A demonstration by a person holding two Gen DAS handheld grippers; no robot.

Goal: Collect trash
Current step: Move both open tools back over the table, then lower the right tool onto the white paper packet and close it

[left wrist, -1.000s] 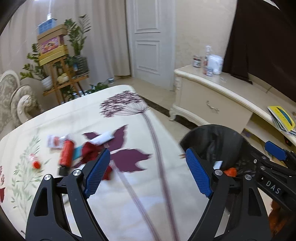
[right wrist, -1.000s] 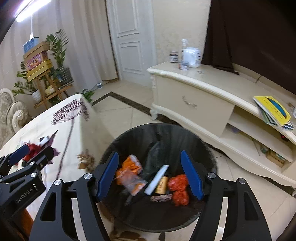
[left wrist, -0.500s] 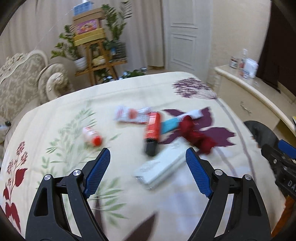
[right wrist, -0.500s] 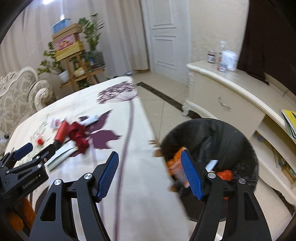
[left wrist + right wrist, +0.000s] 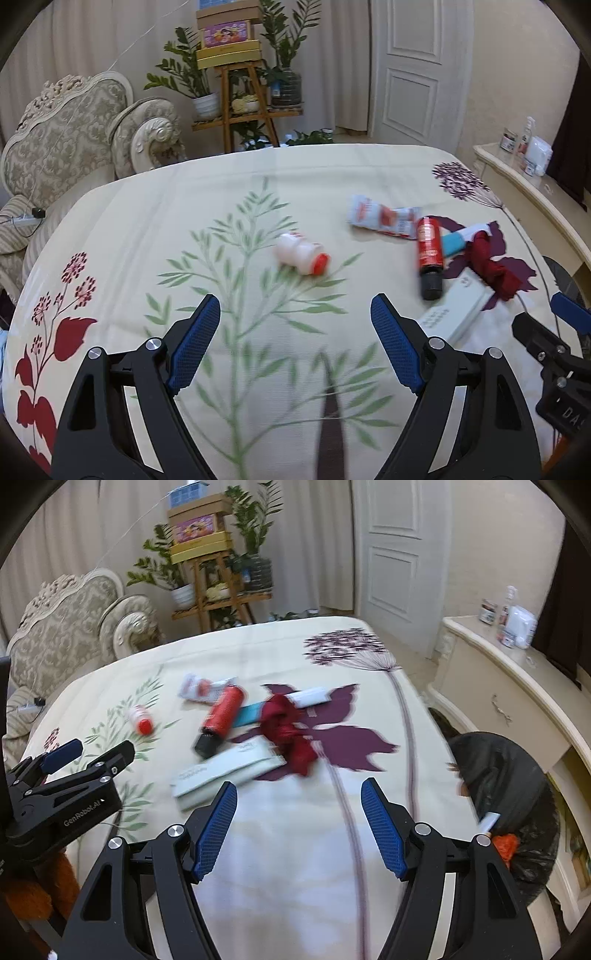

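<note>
Trash lies scattered on the floral-clothed desk [image 5: 155, 206], both grippers hovering empty above it.

From large to small: a carved sofa [image 5: 62, 147] sits at ten o'clock of the desk, a plant stand [image 5: 240, 96] and white door [image 5: 413, 66] at twelve, a cream sideboard [image 5: 498, 686] at two, and the black-lined trash bin [image 5: 509, 775] at three, partly cut off by the right gripper's arm. On the desk a white box [image 5: 225, 771], red cloth [image 5: 288, 731], red bottle [image 5: 221, 716], foil packet [image 5: 380, 218] and small white bottle [image 5: 301, 254] cluster, motion-blurred, their labels unreadable. The left gripper [image 5: 291, 347] stands wide with nothing between its jaws; the right gripper [image 5: 299, 823] is moderately apart, also holding nothing.
</note>
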